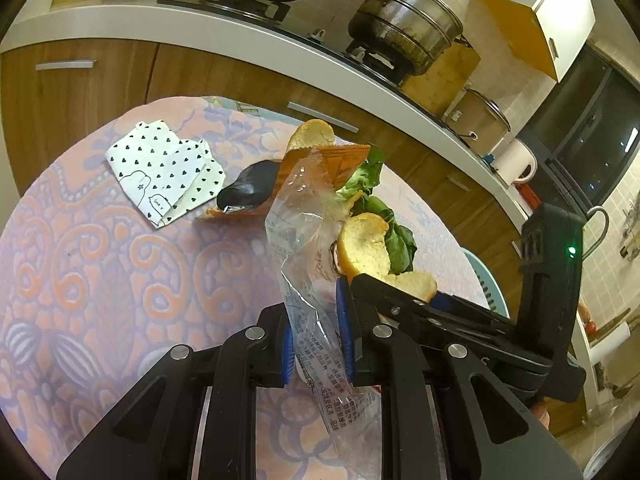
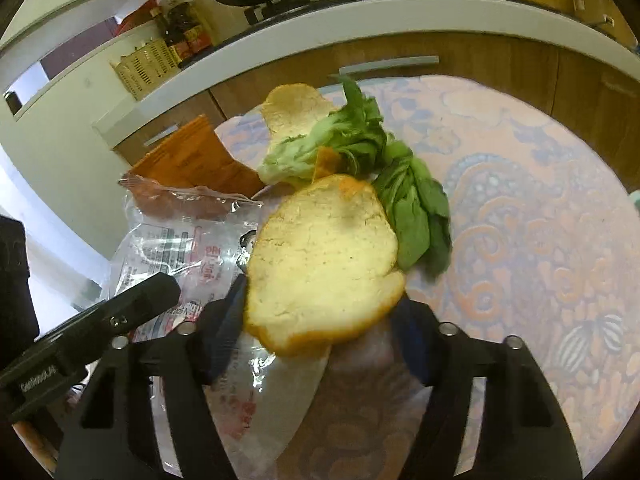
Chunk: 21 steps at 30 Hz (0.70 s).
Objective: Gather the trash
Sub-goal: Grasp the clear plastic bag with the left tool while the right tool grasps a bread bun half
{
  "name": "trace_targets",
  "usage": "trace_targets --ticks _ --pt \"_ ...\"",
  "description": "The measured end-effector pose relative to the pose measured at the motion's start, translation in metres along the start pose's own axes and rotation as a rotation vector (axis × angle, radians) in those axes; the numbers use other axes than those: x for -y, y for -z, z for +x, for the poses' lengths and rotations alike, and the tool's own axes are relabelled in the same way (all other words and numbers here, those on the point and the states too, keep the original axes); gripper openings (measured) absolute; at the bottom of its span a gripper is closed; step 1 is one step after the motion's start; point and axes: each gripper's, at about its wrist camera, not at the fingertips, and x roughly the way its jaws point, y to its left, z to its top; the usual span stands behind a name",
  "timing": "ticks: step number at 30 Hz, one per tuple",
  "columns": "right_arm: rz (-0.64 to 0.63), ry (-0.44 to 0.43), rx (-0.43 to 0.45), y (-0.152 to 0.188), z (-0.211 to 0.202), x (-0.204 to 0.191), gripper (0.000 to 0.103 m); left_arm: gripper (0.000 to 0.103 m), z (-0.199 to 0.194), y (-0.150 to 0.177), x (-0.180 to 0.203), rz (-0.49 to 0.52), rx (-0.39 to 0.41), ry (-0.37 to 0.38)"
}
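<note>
Left hand-held gripper (image 1: 316, 336): clenched on a crumpled clear plastic wrapper with printed text (image 1: 308, 248), lifted above the bench (image 1: 100, 280), a round top under a pink-and-lilac patterned cloth.

Right hand-held gripper (image 2: 320, 340): fingers spread around a large curved orange peel with pale pith (image 2: 320, 264); whether they pinch it, cannot tell.

Not yet collected, lying ahead of both grippers:
- wilted green leafy vegetable scraps (image 2: 404, 196), just beyond the large peel;
- a second, smaller orange peel (image 2: 292, 110), farther out;
- an orange foil snack packet (image 2: 192, 160), behind the wrapper;
- a shiny black crumpled piece (image 1: 248, 190), beside the packet;
- folded white paper with black hearts (image 1: 164, 172), ahead-left of the left gripper.

No bin identifiable. Judgement: early stage; most trash remains.
</note>
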Motion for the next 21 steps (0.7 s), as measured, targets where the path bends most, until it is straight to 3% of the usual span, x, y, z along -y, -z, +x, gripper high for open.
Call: trace_targets --ticks 6,21 --pt "-0.015 -0.003 0.037 0.006 -0.019 0.001 0.037 0.016 -0.011 0.004 0.003 -0.006 0.013 0.03" --pt "0.03 0.012 0.197 0.026 -0.11 0.036 0.033 0.015 -0.035 0.003 0.064 0.099 0.063 0.112"
